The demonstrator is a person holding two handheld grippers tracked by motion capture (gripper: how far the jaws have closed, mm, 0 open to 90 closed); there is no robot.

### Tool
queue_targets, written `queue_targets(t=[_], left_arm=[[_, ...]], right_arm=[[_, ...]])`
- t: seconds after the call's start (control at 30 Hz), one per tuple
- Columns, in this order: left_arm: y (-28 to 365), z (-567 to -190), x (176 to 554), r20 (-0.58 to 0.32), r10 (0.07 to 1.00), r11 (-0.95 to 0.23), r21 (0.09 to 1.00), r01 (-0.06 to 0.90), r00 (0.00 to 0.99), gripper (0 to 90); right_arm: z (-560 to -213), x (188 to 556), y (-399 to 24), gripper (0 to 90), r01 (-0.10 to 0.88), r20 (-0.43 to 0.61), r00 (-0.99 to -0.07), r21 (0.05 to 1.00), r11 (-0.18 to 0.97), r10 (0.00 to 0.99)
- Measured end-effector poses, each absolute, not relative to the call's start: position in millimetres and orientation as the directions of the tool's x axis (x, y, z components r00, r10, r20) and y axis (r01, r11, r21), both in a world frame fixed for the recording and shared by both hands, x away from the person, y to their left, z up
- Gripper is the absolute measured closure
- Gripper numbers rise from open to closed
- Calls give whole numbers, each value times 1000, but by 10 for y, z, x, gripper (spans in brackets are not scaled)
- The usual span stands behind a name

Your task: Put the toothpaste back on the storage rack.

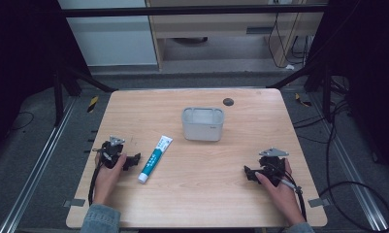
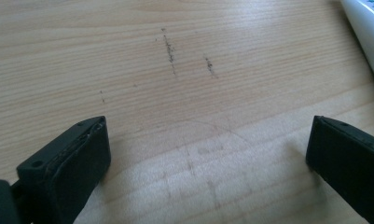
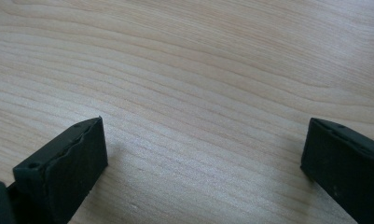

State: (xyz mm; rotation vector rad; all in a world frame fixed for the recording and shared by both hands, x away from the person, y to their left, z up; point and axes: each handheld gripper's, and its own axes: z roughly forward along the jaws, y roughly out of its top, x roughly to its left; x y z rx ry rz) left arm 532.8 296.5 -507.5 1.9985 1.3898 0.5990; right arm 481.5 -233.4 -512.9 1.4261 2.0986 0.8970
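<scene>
On the pale woodgrain table [image 1: 197,194], both tongs [image 1: 132,161] [image 1: 249,174] gape empty beside a slim toothpaste tube [image 1: 154,159].

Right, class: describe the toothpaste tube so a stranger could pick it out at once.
Start at the wooden table, with its grey plastic basket near the middle. Nearer the person and left of the basket lies the toothpaste tube, beside the left tongs. It is the one long white and teal thing, lying flat.

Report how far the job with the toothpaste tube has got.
Nothing looks done: the toothpaste tube lies flat on the table, apart from the grey bin. In hand: the left gripper rests beside the tube, jaws wide open on bare wood; the right gripper is open too. Left: gripping the tube, probably for the bin.
</scene>
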Motion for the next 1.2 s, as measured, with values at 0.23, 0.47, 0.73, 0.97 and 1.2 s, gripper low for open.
queue_targets(t=[0.23,0.47,0.73,0.97,1.2], left_arm=[[3068,-4711,5119,-2,958,-180,776,605,288,41],[3047,-4456,4928,13,947,-208,786,583,320,24],[2812,-4325,4935,23,933,-252,754,607,360,28],[2281,-4208,5045,53,859,-385,722,574,510,41],[2040,-4193,5046,33,825,-422,701,575,565,37]], right_arm=[[-5129,4815,-2334,5,640,-4,-367,725,256,930],[-5129,4815,-2335,5,640,-5,-367,725,256,930],[-5129,4815,-2334,5,640,-4,-367,724,256,930],[-5129,4815,-2335,5,640,-4,-368,724,256,930],[-5129,4816,-2336,5,640,-5,-368,724,257,930]])
